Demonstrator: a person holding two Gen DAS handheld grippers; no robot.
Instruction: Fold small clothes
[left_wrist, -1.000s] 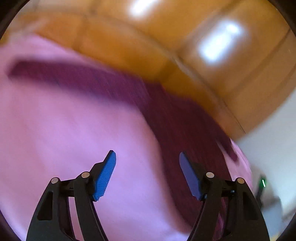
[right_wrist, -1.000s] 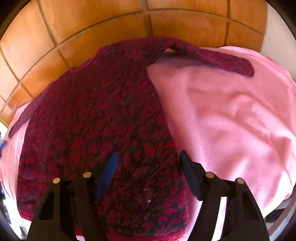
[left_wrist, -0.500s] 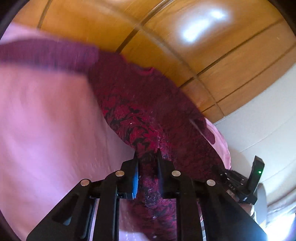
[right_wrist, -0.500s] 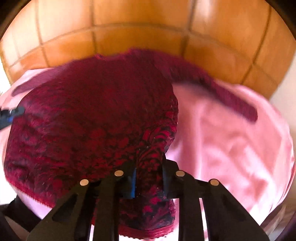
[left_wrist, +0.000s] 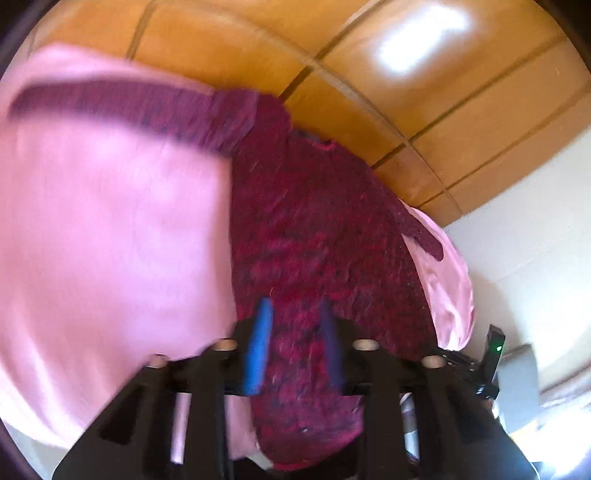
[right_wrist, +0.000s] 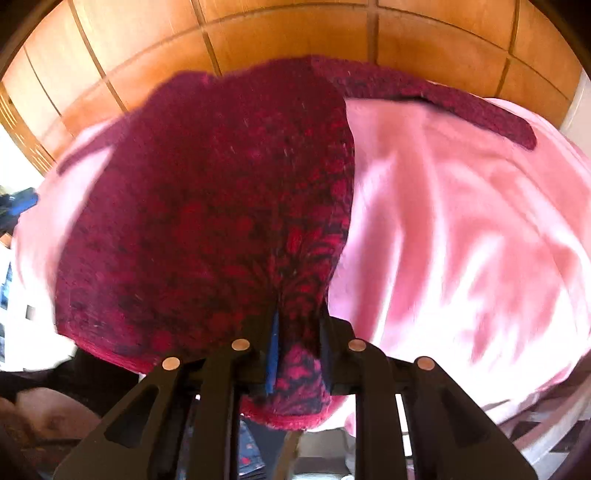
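Right gripper (right_wrist: 297, 349) is clamped tight on the hem of the red sweater (right_wrist: 221, 206), knit bunched between its jaws; a sec ago they stood wide over the flat cloth, so that grab is fresh. Left gripper (left_wrist: 295, 343) is the odd one: it was wide, pinched the hem half a sec back, & its jaws have just been opening again. Now they're part-open w/ the knit between the blue pads (left_wrist: 258, 347), but the view is blurred & I can't tell if they press on it. My guess: it let go or is re-gripping.

Sweater lies on the pink sheet (right_wrist: 461, 221), body toward the wood panels (right_wrist: 258, 44), one sleeve (right_wrist: 461, 107) flung across the sheet, hem at the near edge where both grippers are. Compared w/ a sec ago the right corner of the hem is lifted & puckered, no longer flat.

What that means: the fold isn't started properly yet. Only one corner is held for sure. If the right side pulls the hem up alone, the cloth will likely skew & drag. Prob. needs the left to re-clamp its corner first, then both carry the hem toward the neck. Sleeves are not yet tucked.
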